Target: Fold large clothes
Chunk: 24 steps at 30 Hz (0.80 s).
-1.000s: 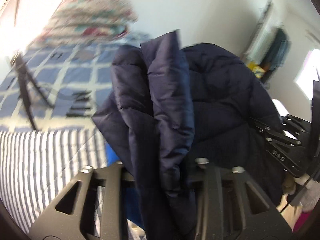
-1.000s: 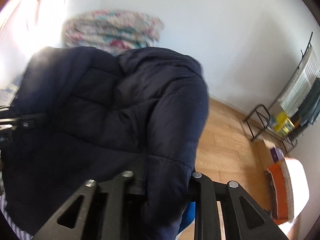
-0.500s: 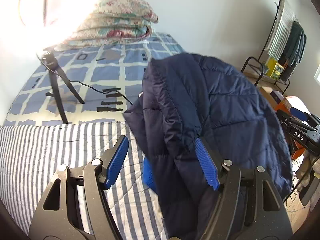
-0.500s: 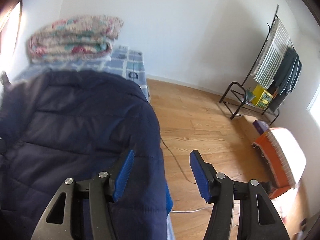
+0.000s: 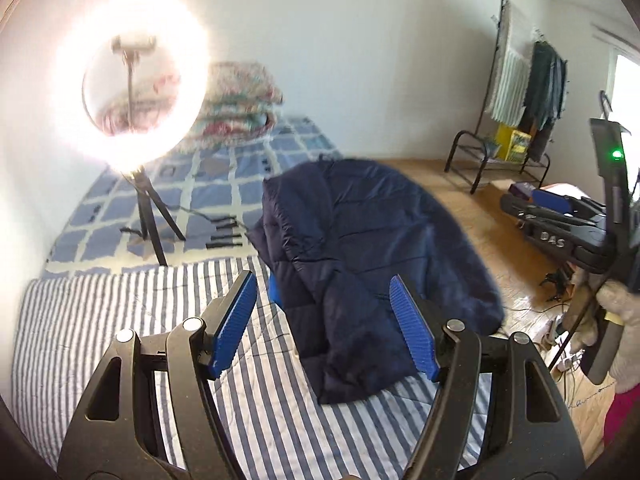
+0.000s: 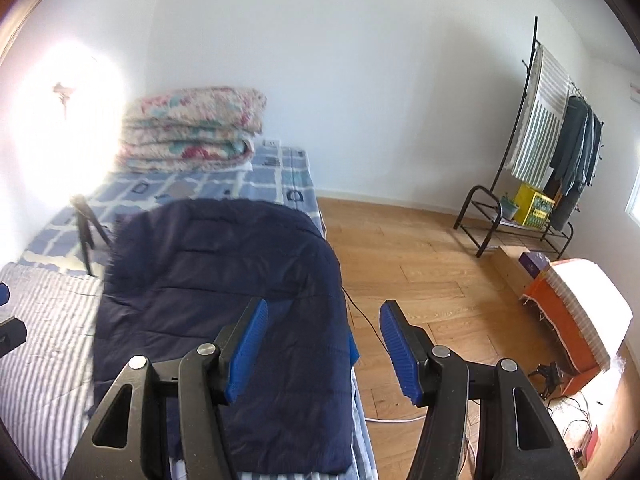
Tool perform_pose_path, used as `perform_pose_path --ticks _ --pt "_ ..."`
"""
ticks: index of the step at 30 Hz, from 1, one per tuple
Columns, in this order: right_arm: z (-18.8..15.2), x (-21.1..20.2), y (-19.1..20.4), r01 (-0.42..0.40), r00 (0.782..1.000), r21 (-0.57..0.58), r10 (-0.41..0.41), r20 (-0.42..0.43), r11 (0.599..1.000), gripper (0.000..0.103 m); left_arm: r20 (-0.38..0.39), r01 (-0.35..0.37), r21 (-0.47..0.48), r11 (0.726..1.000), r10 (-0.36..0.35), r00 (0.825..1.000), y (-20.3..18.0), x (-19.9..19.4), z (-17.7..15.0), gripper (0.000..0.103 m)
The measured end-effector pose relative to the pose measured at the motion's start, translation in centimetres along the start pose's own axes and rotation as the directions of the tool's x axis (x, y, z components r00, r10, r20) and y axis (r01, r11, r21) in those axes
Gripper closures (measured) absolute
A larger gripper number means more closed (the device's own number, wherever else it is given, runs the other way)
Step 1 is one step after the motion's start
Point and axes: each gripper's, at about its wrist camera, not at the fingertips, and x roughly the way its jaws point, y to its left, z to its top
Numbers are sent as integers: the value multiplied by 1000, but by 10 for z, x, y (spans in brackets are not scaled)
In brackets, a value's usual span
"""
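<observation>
Both claws, left [image 5: 322,322] and right [image 6: 322,348], are gaping empty above the navy puffer jacket [image 5: 360,256], which is lying lengthwise ahead on the bed [image 5: 100,320].

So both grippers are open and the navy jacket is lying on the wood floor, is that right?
Not quite. Both the left gripper and right gripper are open, but the jacket lies on the bed, not the floor; the right wrist view shows it.

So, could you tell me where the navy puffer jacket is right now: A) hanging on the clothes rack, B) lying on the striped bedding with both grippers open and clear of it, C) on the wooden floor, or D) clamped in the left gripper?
B: the navy puffer jacket lies on the striped bedding, and the left gripper and right gripper both stand open, holding nothing.
</observation>
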Motion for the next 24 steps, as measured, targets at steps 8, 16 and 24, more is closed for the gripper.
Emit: perform_pose_path --ticks 8,16,24 --pt "-2 -105 8 -32 997 -32 34 69 999 43 76 43 1 999 -43 996 -12 -106 -10 31" --pt "-31 -196 19 -87 989 -22 89 117 996 40 136 24 47 999 -30 990 -22 -208 -49 31" --pt "-94 -267 32 -147 976 -12 147 161 989 26 131 14 57 998 -21 991 -18 -274 -109 31"
